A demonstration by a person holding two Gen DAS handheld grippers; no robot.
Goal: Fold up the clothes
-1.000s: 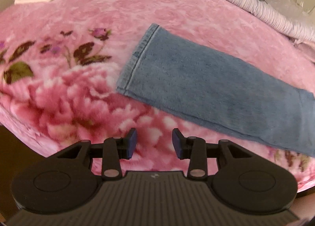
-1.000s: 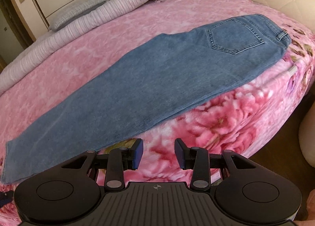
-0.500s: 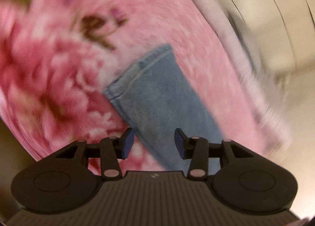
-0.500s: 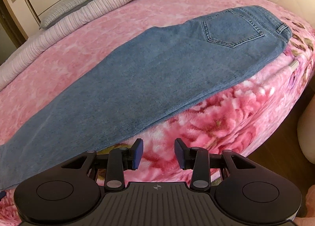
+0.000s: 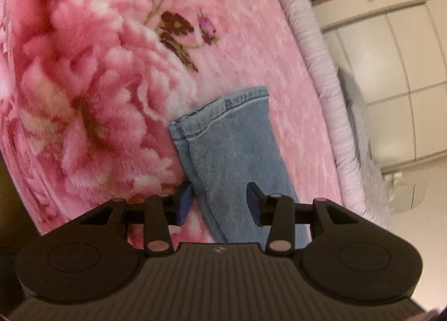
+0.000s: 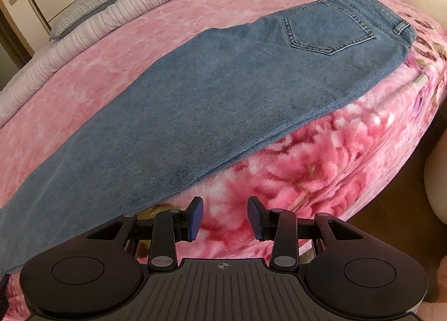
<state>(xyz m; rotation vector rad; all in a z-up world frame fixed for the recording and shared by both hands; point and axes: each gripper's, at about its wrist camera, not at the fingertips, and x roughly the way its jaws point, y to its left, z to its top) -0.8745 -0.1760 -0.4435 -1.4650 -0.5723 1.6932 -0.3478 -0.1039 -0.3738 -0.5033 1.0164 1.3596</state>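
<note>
jeans (image 6: 212,103): flat on pink blanket (image 6: 321,170), folded lengthwise, back pocket up
left gripper (image 5: 220,203): fingers apart, over the hem-end leg
right gripper (image 6: 225,217): fingers apart, near jeans' edge, gripping nothing

jeans (image 6: 223,103): matt denim cloth | blanket (image 6: 321,170): fuzzy plush | claw (image 6: 225,216): matt plastic

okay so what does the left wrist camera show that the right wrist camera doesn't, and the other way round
Only the left wrist view shows the hem of the jeans leg, lying between the open fingers of the left gripper.

Only the right wrist view shows the back pocket, the waistband end, and the right gripper, open over the blanket beside the jeans.

Both show the jeans on the pink floral blanket.
</note>
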